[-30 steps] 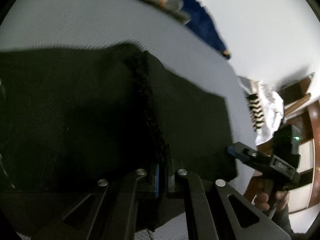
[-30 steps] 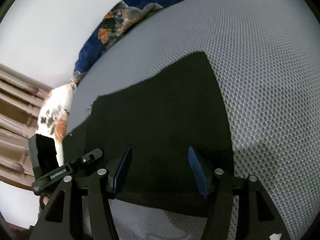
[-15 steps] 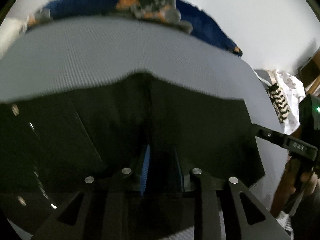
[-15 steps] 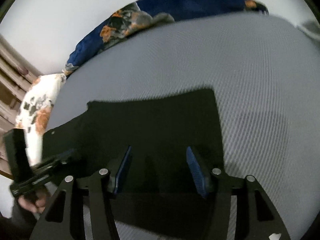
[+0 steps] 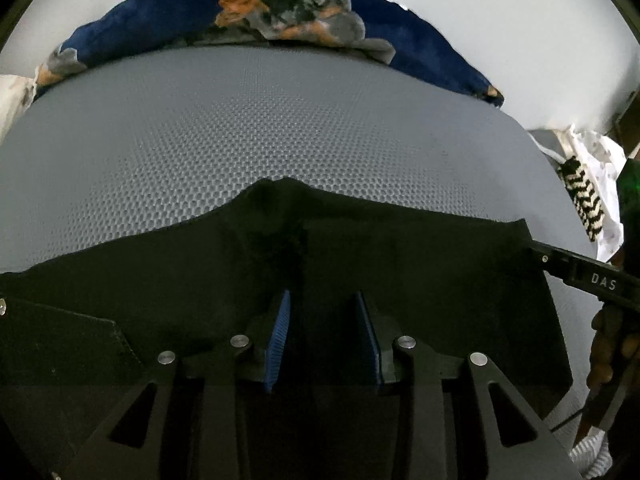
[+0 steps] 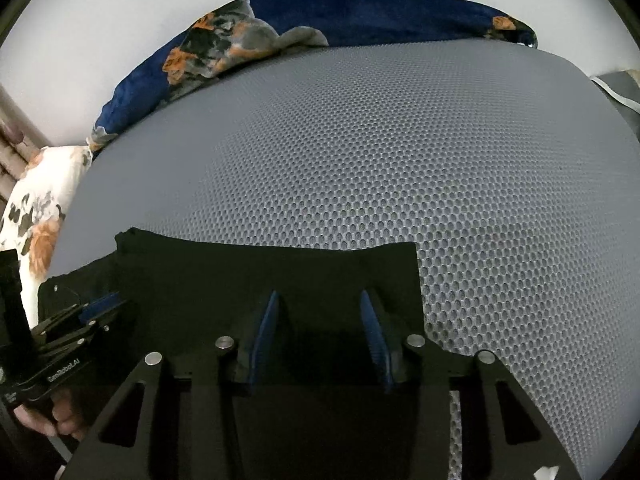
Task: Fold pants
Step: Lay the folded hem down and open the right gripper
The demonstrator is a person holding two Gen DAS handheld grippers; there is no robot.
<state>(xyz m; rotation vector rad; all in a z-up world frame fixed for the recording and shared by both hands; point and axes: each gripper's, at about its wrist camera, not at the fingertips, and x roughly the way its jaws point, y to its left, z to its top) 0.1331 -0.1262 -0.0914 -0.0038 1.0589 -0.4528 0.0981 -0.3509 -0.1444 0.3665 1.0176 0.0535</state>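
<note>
Black pants (image 5: 420, 272) lie flat on the grey mesh mattress (image 5: 280, 128), folded, with a straight far edge. My left gripper (image 5: 324, 312) hovers over the cloth near a dark seam, and its jaws are opening with nothing pinched between the blue pads (image 5: 280, 332). My right gripper (image 6: 320, 316) is over the right end of the pants (image 6: 260, 268), close to their right edge. Its jaws are closing, the pads (image 6: 372, 328) still apart, and cloth lies below them. Each gripper shows in the other's view: the right gripper (image 5: 580, 276), the left gripper (image 6: 88, 316).
A dark blue floral blanket (image 5: 280, 12) is bunched along the mattress's far edge against a white wall. A white patterned pillow (image 6: 36, 208) lies at the left. A black-and-white striped item (image 5: 580, 196) sits off the right edge. A hand (image 5: 612, 344) holds the right gripper.
The left gripper was shut on a ridge of the pants and has let go and opened. The right jaws have narrowed a little. Both cameras have swung, so more mattress shows.
</note>
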